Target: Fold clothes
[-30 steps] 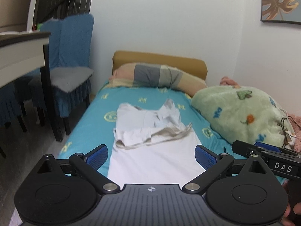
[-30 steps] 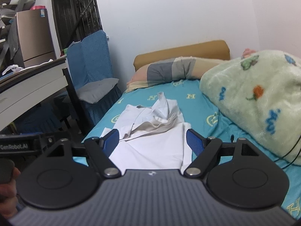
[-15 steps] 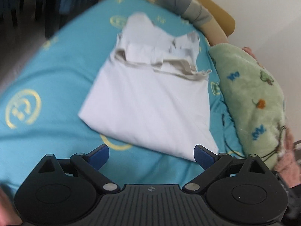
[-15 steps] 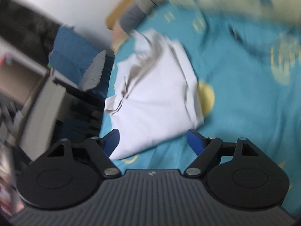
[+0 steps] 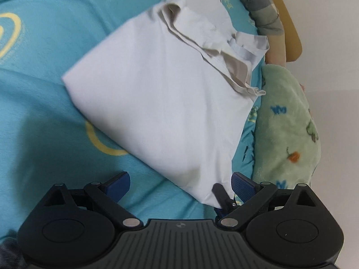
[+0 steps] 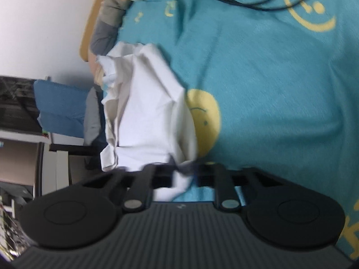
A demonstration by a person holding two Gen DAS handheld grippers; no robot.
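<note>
Both grippers have dropped toward the white shirt (image 5: 157, 94); we note right gripper (image 6: 184, 174) just closed pinching its corner, left gripper (image 5: 180, 182) spread.

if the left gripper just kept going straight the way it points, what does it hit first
Most likely the white folded garment: it fills the line ahead of the open left gripper, lying on the teal bedsheet. Its near hem is close, though depth is hard to judge.

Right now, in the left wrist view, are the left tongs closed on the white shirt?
No. The left tongs stand wide open, with the near corner of the white shirt lying between their blue pads, untouched.
</note>
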